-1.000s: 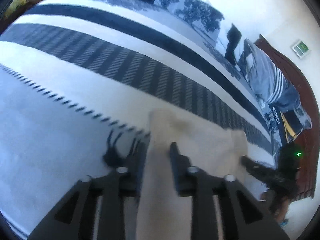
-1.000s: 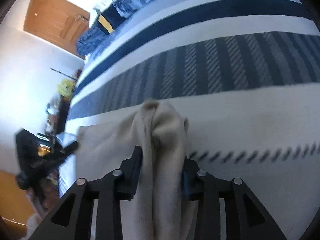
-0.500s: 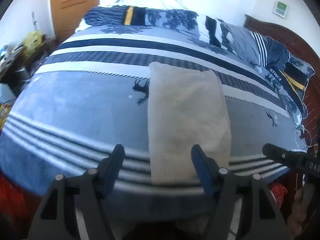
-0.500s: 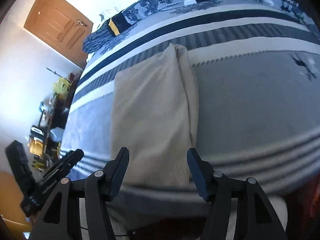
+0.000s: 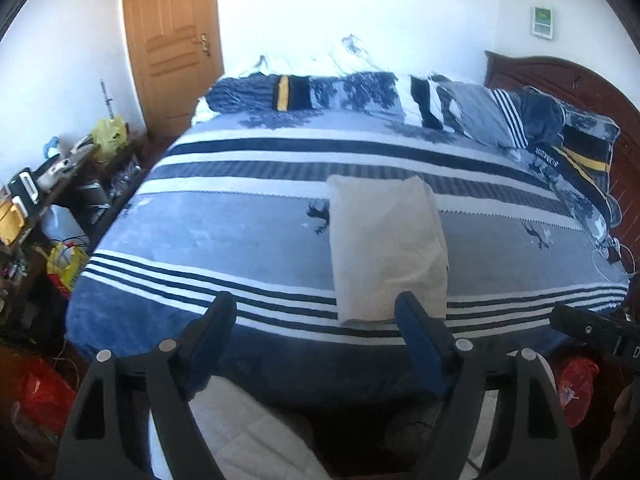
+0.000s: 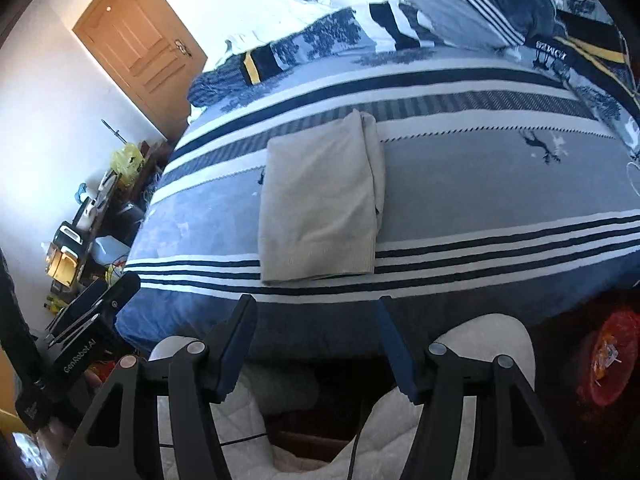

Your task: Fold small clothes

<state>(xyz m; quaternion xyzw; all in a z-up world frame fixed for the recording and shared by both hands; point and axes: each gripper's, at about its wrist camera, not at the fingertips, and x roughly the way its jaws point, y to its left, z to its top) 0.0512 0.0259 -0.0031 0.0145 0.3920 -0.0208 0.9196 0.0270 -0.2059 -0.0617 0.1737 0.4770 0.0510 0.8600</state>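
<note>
folded cream garment (image 5: 386, 248) lies flat on the bed (image 5: 240, 232), a long rectangle running away from you, its near hem on the navy and white stripes close to the bed's front edge and its far end reaching the white band. in your right wrist view the same garment (image 6: 320, 200) shows a second layer peeking out along its right side.

your left gripper (image 5: 314, 316) hangs off the front edge of the bed, fingers spread wide with nothing between them, clear of the cloth. your right gripper (image 6: 314, 316) sits the same way, fingers apart and empty, just short of the garment's near hem.

readable writing: the body of the left gripper, seen at the lower left of the right wrist view, carries "genrobot.ai" (image 6: 80, 356) in white. the dark pillow (image 6: 560, 50) by the headboard has white letters, but they appear mirrored and i can't read them reliably. a small green and white wall panel (image 5: 542, 21) hangs above the headboard; its text is too small to read.

a wooden door (image 5: 172, 40) stands closed beyond the bed's far left corner.
</note>
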